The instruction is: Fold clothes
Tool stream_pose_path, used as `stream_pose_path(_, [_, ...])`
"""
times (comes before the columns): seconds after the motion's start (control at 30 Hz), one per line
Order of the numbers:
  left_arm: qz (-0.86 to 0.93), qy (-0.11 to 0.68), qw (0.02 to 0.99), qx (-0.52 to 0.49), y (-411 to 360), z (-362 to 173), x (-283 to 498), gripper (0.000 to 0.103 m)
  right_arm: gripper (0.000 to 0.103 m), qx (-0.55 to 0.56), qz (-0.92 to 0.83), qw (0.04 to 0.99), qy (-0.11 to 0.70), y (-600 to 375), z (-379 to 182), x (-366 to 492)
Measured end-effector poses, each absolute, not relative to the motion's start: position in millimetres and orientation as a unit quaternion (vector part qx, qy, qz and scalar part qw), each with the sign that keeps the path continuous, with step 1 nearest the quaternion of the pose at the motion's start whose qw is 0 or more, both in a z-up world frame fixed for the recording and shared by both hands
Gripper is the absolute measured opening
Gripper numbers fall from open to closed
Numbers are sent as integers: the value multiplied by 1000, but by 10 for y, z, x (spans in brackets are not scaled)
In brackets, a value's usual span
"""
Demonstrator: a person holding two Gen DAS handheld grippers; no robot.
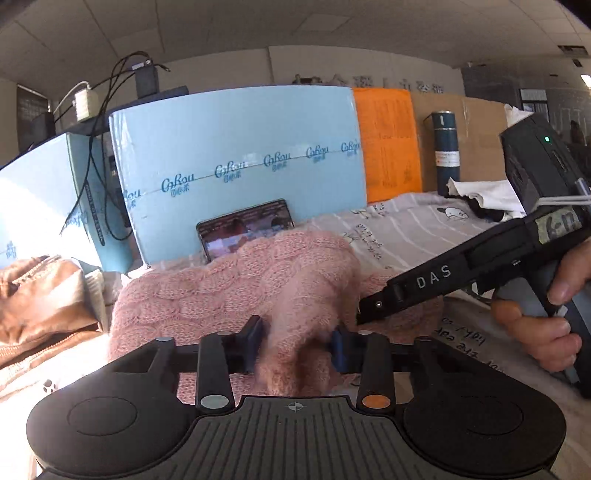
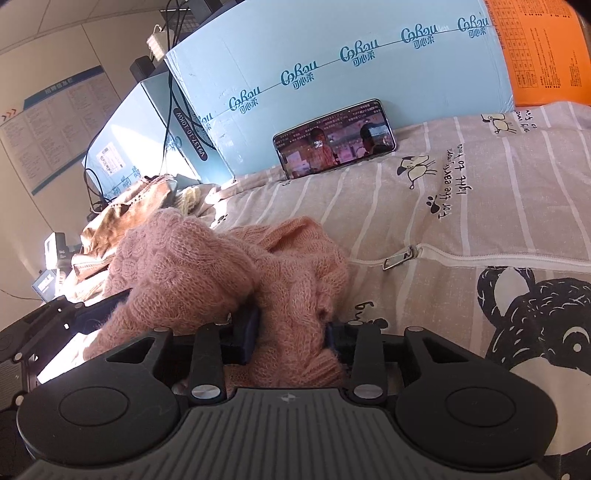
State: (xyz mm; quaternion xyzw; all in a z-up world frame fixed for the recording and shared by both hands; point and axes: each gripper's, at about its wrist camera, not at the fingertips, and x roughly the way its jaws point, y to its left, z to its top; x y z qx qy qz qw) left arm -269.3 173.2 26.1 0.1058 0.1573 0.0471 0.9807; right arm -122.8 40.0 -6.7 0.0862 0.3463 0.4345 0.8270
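Sweater (image 2: 229, 273) bunched between both grippers' fingers (image 2: 248, 332); bedsheet (image 2: 461, 206) open rightward

I'm working in what looks like an office turned makeshift recording room: a tiled drop ceiling (image 1: 295, 22) overhead, a printed notice board (image 2: 55, 125) on the wall, and lettering mounted on the far wall. My work surface is only a cartoon bear bedsheet (image 2: 480, 206) spread flat, fenced in by pale blue cartons (image 1: 236, 147), brown cardboard (image 1: 476, 147) and an orange sheet (image 1: 388, 144). A phone (image 2: 334, 138) leans on the cartons playing video, with a power strip (image 1: 85, 105) and cables draped behind.
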Motion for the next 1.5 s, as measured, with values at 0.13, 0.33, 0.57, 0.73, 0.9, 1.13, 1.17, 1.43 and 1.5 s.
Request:
stream_pose_path(0.13, [81,106,988,84,1865,447,-2790,20,17,85,453,826,324,386,-28,-1295])
stream_pose_path(0.33, [107,25,993,40,2030,747,-2843,19,15,124,442,852,253,152,244,-1322])
stream_pose_path(0.57, [84,-42,994,-48,2153,1013,-2645,18,14,165,326,919,149,-587,720,-1063])
stream_pose_path(0.73, [86,31,994,-60,2110,774,-2361,18,14,162,240,948,132,-1024,704,-791])
stream_pose_path(0.9, [78,102,991,-42,2021,566,-2227,31,14,176,204,946,180,-1218,329,-539])
stream_pose_path(1.13, [69,185,980,34,1808,300,-1986,91,16,196,183,934,235,-1244,62,-383])
stream_pose_path(1.17, [67,197,977,39,1799,262,-1927,92,18,199,183,933,236,-1249,54,-389])
stream_pose_path(1.43, [77,256,962,-45,2101,117,-1594,92,37,202,168,926,270,-1230,-25,-346])
stream_pose_path(1.5, [84,256,960,-72,2206,100,-1576,92,52,201,171,923,281,-1211,-48,-321])
